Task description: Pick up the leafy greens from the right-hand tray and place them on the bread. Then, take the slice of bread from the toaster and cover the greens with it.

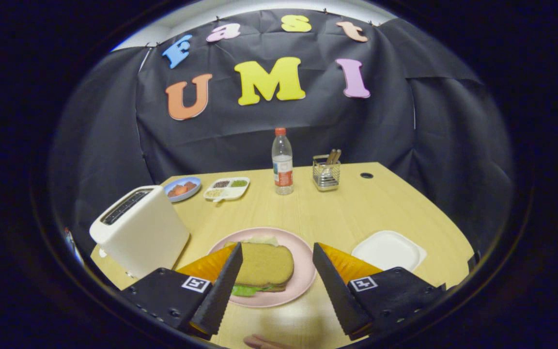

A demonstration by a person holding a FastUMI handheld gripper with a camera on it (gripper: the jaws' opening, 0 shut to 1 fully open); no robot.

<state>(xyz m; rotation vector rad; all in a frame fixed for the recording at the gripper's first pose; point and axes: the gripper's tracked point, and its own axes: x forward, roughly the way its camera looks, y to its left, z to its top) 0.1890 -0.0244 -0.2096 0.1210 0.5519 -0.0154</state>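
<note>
Brown bread slice (264, 264) atop greens (245, 290) on pink plate (303, 271), long axis running toward toaster (141, 230); fingers (330, 281) spread apart, empty, flanking it above tabletop (308, 208).

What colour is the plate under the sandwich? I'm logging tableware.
Pink plate, seen in the gripper view between the open fingers.

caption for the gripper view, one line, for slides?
Open gripper above pink plate: top bread slice covers greens; toaster alongside.
</note>
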